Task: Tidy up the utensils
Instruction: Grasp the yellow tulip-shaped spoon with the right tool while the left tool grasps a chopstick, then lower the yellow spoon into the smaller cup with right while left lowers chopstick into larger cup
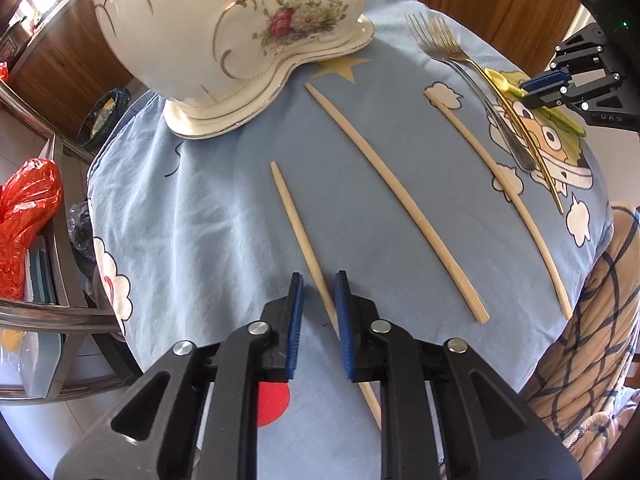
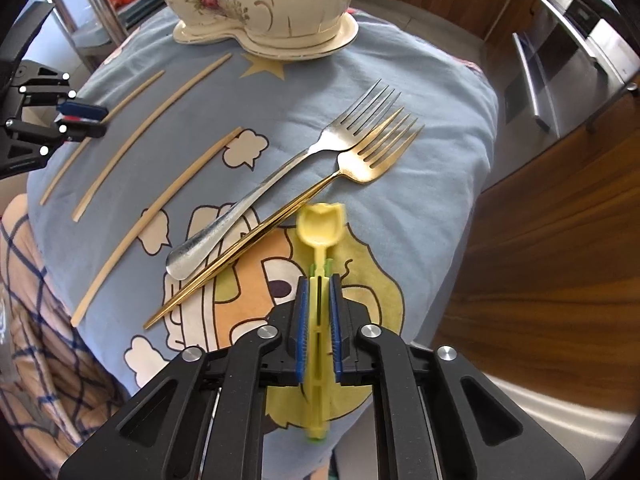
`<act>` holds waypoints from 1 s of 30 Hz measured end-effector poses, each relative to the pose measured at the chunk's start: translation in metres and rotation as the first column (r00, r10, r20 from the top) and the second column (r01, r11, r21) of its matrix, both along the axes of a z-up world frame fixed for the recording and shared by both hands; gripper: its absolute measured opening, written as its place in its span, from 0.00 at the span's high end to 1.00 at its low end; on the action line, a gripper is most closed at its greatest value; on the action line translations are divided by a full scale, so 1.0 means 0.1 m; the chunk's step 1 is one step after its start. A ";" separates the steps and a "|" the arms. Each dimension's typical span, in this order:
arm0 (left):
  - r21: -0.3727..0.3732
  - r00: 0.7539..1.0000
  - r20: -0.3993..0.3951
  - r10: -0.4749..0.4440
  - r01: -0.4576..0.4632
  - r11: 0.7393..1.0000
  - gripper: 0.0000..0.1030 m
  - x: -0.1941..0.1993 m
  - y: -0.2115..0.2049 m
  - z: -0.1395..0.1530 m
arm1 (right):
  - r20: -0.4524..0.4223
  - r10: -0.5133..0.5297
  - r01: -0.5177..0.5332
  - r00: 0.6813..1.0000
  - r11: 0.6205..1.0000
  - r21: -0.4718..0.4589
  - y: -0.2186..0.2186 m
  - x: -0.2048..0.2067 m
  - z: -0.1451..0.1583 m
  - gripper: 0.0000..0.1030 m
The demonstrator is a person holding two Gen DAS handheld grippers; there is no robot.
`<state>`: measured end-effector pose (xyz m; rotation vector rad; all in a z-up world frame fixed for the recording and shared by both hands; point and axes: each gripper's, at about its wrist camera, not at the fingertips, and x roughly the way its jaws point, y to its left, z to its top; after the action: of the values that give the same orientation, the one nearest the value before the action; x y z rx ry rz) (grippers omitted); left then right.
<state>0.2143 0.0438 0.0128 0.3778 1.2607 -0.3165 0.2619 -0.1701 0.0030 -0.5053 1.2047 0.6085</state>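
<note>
Three bamboo chopsticks lie on the blue cartoon cloth (image 1: pixel 208 216). My left gripper (image 1: pixel 319 280) points down over the nearest chopstick (image 1: pixel 298 236), which lies between the blue pads with a gap on its left side; the jaws are narrow but open. The other chopsticks (image 1: pixel 396 200) (image 1: pixel 508 188) lie to the right. My right gripper (image 2: pixel 320 278) is shut on the handle of a yellow plastic spoon (image 2: pixel 320 224), with a green piece showing under it. A silver fork (image 2: pixel 280 176) and a gold fork (image 2: pixel 320 188) lie crossed to its left.
A white flowered porcelain vessel (image 1: pixel 224 28) stands at the cloth's far edge. A red bag (image 1: pixel 28 208) and metal rails (image 1: pixel 60 312) are off to the left. A person's checked clothing (image 1: pixel 600 320) is at the near right. A steel appliance (image 2: pixel 572 68) and wooden cabinets stand beyond.
</note>
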 end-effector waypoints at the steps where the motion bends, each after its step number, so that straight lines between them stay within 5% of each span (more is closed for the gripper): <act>1: 0.004 1.000 0.002 -0.004 0.004 1.000 0.89 -0.03 -0.01 0.00 | 0.007 -0.010 0.010 1.000 1.000 0.009 -0.03 -0.02 0.01 0.90; 8: -0.020 1.000 0.016 0.010 -0.010 1.000 0.96 -0.16 0.00 -0.01 | 0.048 -0.062 0.059 0.997 0.996 0.073 -0.25 -0.06 0.09 0.90; 15: -0.162 0.985 0.131 0.110 -0.088 0.983 0.96 -0.29 0.21 0.20 | 0.114 -0.117 0.084 0.986 0.961 0.263 -0.40 -0.05 0.38 0.90; 21: -0.360 0.930 0.301 0.211 -0.094 0.928 0.96 -0.51 0.39 0.64 | 0.151 -0.191 0.095 0.970 0.868 0.488 -0.46 -0.02 0.61 0.90; 30: -0.493 0.826 0.485 0.286 -0.011 0.870 0.96 -0.52 0.34 0.97 | 0.191 -0.262 0.059 0.946 0.721 0.691 -0.31 0.02 0.78 0.90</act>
<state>0.1619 0.0776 0.1096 -0.0657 0.6058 -0.3351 0.2643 -0.2010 0.0810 0.1471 0.6689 0.7476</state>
